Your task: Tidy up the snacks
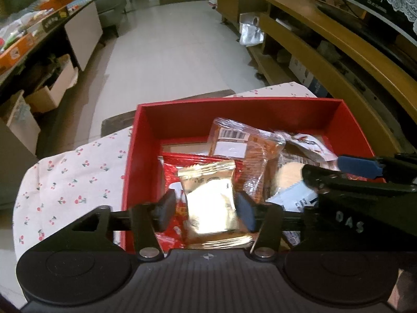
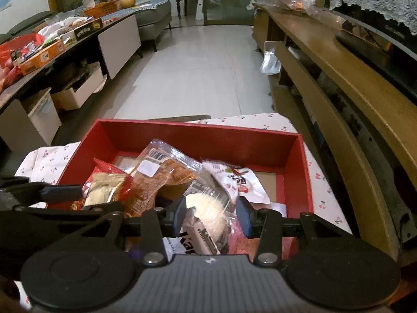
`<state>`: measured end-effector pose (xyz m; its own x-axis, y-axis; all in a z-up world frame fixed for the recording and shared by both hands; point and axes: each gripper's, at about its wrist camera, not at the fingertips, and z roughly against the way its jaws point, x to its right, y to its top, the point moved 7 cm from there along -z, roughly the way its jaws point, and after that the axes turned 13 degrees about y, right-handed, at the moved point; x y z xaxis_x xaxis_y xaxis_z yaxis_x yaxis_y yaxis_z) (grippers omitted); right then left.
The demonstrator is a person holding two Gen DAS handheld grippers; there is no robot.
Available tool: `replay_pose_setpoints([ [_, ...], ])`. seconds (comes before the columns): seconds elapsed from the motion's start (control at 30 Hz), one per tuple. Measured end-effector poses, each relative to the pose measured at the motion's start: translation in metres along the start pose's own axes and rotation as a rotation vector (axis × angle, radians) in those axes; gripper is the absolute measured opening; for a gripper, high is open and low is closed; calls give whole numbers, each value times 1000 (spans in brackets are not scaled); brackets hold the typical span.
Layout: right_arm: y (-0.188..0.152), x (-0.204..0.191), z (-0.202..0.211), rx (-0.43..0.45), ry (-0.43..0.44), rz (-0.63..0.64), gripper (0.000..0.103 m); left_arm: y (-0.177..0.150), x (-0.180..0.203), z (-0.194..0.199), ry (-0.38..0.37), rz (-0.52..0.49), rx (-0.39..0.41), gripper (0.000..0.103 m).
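Gold foil packet [image 1: 208, 198] sits between the pads of the left gripper [image 1: 207, 210]; right pad touches its edge, left pad shows a sliver of gap, so a firm pinch cannot be confirmed. Packet hangs over the red box [image 1: 234, 109], above a red wrapper [image 1: 192, 161]. Right gripper [image 2: 212, 215] is spread, straddling a pale round bun in clear wrap [image 2: 208, 208], pads not pressing. Box rests on a cherry-print cloth [image 1: 70, 180].
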<state>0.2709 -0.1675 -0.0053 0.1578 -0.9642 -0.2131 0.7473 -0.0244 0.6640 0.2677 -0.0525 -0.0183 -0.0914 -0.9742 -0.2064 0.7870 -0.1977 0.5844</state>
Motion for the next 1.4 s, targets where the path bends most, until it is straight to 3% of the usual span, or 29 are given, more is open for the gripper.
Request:
replay_pose_setpoints([
  [0.27, 0, -6, 23, 35, 12, -26, 72, -2, -16, 17, 15, 33, 31, 84],
  [0.67, -25, -27, 56, 48, 41, -26, 81, -25, -37, 46, 49, 73, 84, 91],
  [0.83, -40, -32, 70, 50, 55, -41, 81, -36, -49, 66, 84, 92, 146, 103],
  [0.97, -50, -40, 82, 62, 70, -34, 83, -47, -53, 78, 86, 108, 175, 103],
  [1.1, -65, -45, 91, 62, 65, -37, 85, -61, -56, 79, 142, 89, 168, 103],
  [1.4, -101, -49, 100, 17, 57, -61, 85, -95, -43, 82, 197, -22, 100, 103],
])
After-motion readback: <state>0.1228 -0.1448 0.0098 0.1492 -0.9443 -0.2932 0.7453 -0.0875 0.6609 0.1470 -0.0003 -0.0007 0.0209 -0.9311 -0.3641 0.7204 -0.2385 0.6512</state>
